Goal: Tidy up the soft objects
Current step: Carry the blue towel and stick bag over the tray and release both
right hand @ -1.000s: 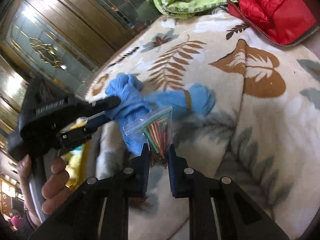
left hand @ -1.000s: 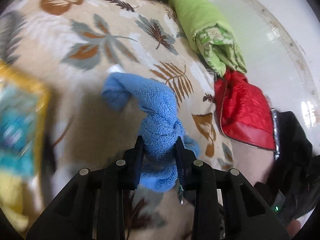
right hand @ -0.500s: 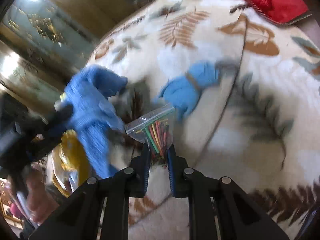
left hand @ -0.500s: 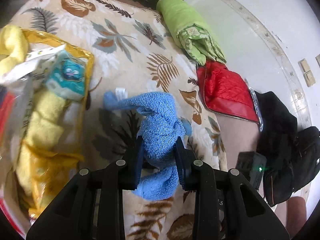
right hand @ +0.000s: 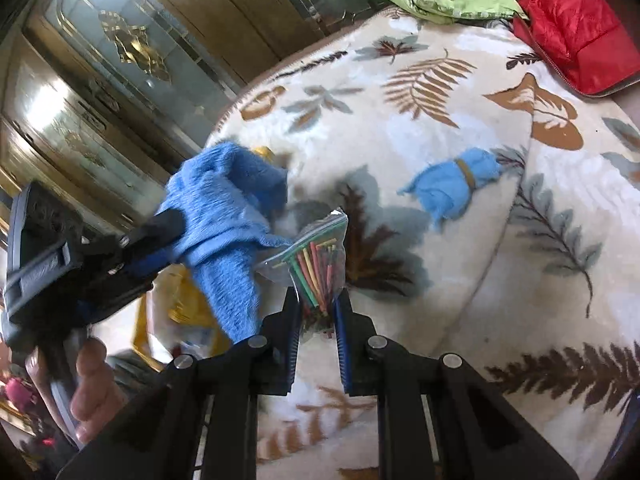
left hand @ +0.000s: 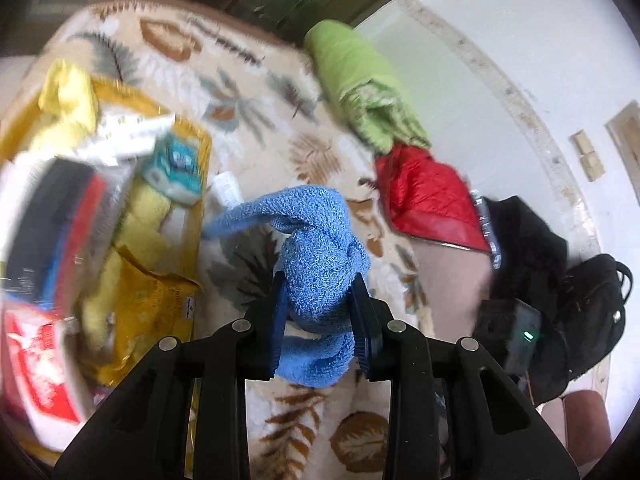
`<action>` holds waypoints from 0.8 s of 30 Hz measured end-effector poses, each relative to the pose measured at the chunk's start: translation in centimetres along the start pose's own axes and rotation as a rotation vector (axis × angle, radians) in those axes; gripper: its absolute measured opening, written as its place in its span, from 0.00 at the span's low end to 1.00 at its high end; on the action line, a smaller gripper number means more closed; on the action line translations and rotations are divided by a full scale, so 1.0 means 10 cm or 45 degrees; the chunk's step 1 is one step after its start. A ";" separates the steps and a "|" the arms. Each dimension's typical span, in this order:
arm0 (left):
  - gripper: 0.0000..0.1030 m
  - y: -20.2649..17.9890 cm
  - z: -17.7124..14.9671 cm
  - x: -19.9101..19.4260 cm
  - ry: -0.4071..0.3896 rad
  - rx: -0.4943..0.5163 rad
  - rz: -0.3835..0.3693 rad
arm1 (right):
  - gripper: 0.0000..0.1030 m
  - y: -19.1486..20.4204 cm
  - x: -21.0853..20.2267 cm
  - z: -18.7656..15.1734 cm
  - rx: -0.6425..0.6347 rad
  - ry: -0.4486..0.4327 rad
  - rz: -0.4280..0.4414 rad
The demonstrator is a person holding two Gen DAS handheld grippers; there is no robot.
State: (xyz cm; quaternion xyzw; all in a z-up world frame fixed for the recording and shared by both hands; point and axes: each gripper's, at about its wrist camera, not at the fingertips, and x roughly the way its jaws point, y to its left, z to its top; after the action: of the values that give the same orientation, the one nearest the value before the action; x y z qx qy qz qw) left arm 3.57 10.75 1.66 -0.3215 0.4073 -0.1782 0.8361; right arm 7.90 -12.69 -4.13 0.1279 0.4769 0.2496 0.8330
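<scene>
The left tongs (left hand: 320, 312) clamp one knotted blue towel (left hand: 320, 256) above the leaf-print blanket (right hand: 440, 240), the right tongs (right hand: 318, 320) pinch one zip bag (right hand: 320, 260), and one banded blue cloth (right hand: 456, 184) lies beyond.

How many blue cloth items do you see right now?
2. A knotted blue towel is clamped in the left gripper, lifted off the blanket. A smaller banded blue cloth bundle lies on the blanket ahead of the right gripper. Others may be hidden.
</scene>
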 end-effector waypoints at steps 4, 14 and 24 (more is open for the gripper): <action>0.28 -0.08 0.08 -0.53 -0.091 0.053 0.036 | 0.15 0.21 0.04 0.18 -0.001 -0.025 0.085; 0.28 0.21 0.49 -1.33 -0.175 0.112 0.182 | 0.15 0.99 0.45 0.54 -0.085 -0.018 0.233; 0.28 0.87 0.83 -0.88 -0.026 0.142 0.313 | 0.15 0.98 1.14 0.45 -0.073 0.145 0.065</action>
State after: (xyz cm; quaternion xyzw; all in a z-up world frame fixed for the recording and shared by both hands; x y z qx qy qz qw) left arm 5.13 25.27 4.56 -0.2237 0.4247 -0.0935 0.8723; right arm 13.74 1.82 -5.75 0.1018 0.5129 0.2913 0.8011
